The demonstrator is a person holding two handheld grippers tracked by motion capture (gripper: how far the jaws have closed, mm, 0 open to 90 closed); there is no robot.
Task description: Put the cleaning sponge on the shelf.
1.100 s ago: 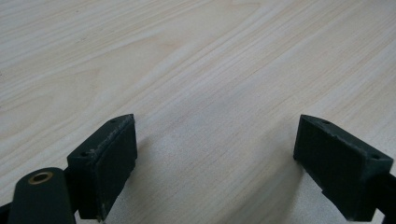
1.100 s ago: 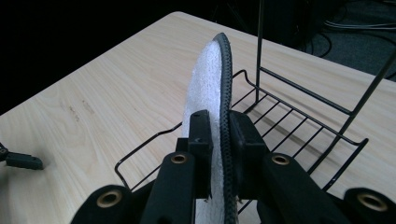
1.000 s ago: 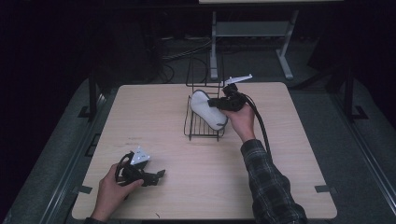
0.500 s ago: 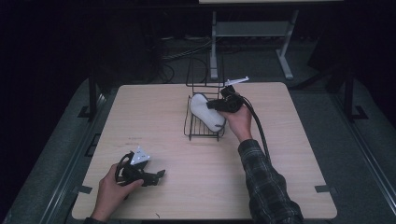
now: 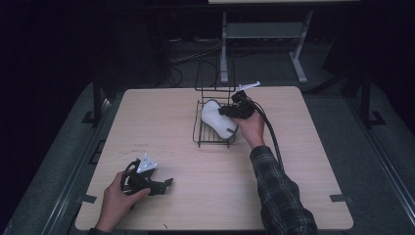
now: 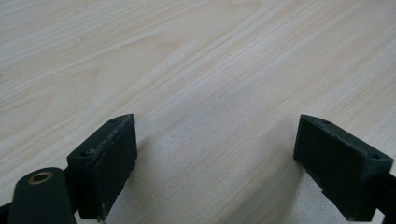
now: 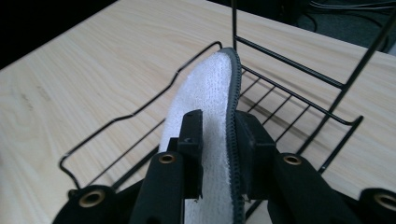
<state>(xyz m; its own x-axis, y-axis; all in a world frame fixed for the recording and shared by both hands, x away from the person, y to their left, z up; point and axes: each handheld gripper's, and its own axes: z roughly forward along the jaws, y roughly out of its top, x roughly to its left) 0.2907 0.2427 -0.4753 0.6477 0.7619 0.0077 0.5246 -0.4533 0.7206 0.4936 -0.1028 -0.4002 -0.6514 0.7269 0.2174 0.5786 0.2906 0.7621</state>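
Though half behind right tool (image 7: 217, 140), white pad (image 7: 208, 88) in rack (image 7: 299, 70).

Slipper (image 5: 215, 119) sits in the rack (image 5: 198, 133) at the table's (image 5: 161, 112) far middle; left gripper (image 5: 155, 186) rests near-left.

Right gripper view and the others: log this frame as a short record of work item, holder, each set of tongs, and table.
item: white slipper, on edge inside the rack
holder: black wire rack on the table
right tongs: jaws have just been opening, slipper between them, pads close against it
left tongs: open, nothing between them, low over bare table
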